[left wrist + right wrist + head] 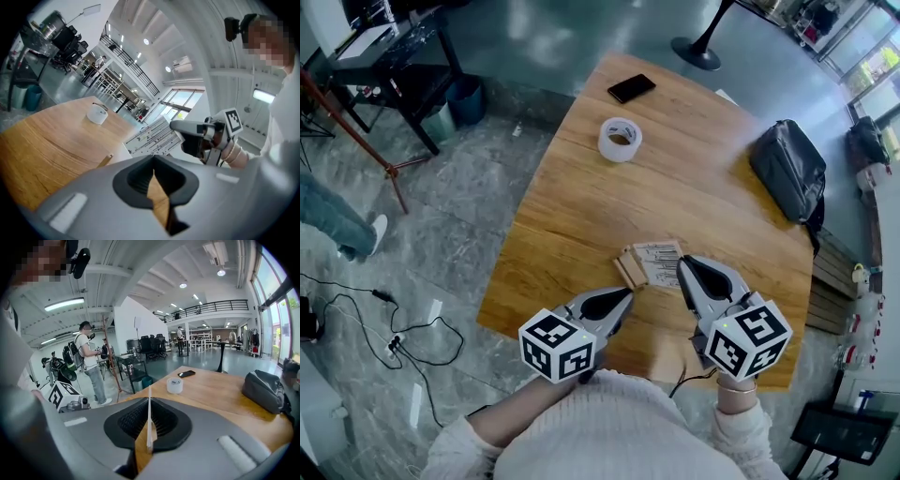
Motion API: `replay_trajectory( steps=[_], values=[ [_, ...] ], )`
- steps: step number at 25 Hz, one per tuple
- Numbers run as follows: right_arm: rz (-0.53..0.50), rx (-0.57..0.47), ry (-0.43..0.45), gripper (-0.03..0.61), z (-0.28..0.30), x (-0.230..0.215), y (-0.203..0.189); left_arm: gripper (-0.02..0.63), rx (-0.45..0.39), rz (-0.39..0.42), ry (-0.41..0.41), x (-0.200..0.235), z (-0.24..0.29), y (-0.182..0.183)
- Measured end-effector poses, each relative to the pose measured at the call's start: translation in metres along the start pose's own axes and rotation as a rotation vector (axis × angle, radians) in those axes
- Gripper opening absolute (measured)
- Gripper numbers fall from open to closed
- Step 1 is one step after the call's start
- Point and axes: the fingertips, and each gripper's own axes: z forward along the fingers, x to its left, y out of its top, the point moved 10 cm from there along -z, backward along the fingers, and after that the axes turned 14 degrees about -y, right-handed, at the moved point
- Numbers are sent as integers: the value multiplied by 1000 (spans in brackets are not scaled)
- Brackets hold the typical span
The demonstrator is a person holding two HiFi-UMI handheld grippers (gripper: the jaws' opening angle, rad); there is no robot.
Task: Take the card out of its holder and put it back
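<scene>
Right gripper (pixel 686 272): jaws clamped on the card (pixel 659 262) at its right edge. In the right gripper view the card stands edge-on between them. Left gripper (pixel 622 298): jaws closed to a narrow slit, tip right at the near end of the wooden holder (pixel 629 270); can't tell if it grips it. The card's left edge meets the holder; can't tell whether it sits in the slot. All of this is close to the near edge of the worktop (pixel 581 216). Past the card there is open wood, then a tape roll (pixel 620 139) mid-worktop, a phone (pixel 631 88) near the far edge and a black bag (pixel 789 169) at the right edge. All three are well apart from the grippers. On the floor to the left are a bin (pixel 467 98) and a person's leg (pixel 333 220).
</scene>
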Motion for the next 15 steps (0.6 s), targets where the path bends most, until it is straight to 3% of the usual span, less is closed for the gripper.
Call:
replay_trajectory(
  steps=[4, 9, 15],
  values=[
    [28, -41, -12, 13, -12, -2, 0, 8, 34, 35, -10, -6, -2, 3],
    [54, -88, 3, 14, -25, -5, -2, 8, 3, 42, -14, -9, -6, 5],
    [71, -107, -2, 12, -31, -5, -5, 8, 28, 75, -34, -13, -1, 8]
  ],
)
